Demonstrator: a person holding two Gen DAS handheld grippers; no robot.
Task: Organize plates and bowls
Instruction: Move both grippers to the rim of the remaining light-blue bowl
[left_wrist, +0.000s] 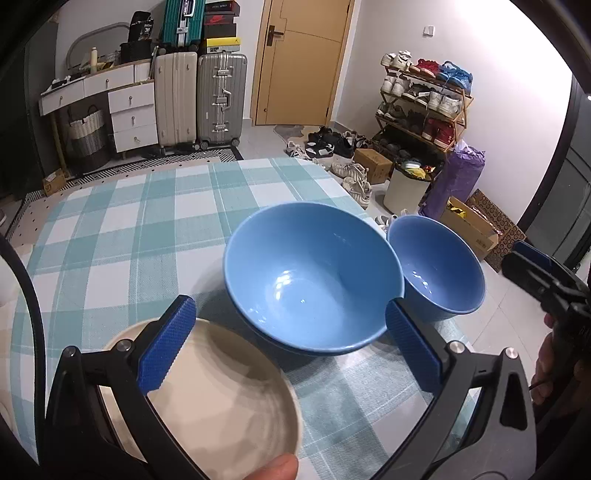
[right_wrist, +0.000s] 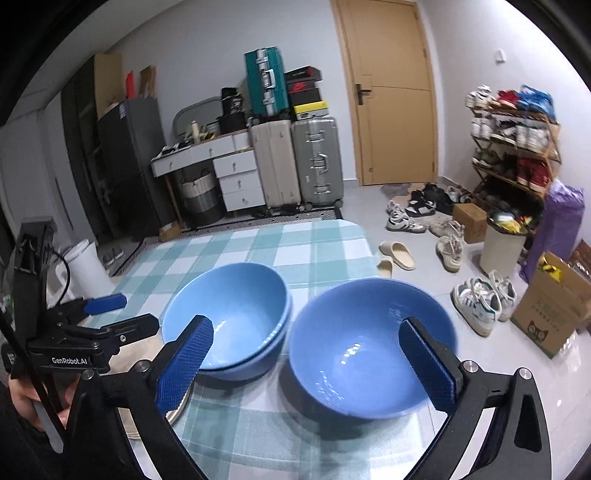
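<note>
I see both claws gaping wide, gripping nothing: left claw (left_wrist: 291, 343) hangs over the cream plate (left_wrist: 221, 398), right claw (right_wrist: 306, 362) over the single bowl (right_wrist: 369, 347) by the tabletop's (left_wrist: 129, 229) right edge (stacked bowls (right_wrist: 225, 314) sit just beside it).

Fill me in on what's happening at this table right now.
A person is sorting dishes with a handheld gripper in each hand. Both the left gripper and the right gripper are open and hold nothing. On the checked tablecloth stand a stack of two blue bowls, a single blue bowl to its right, and a cream plate to its left.
</note>
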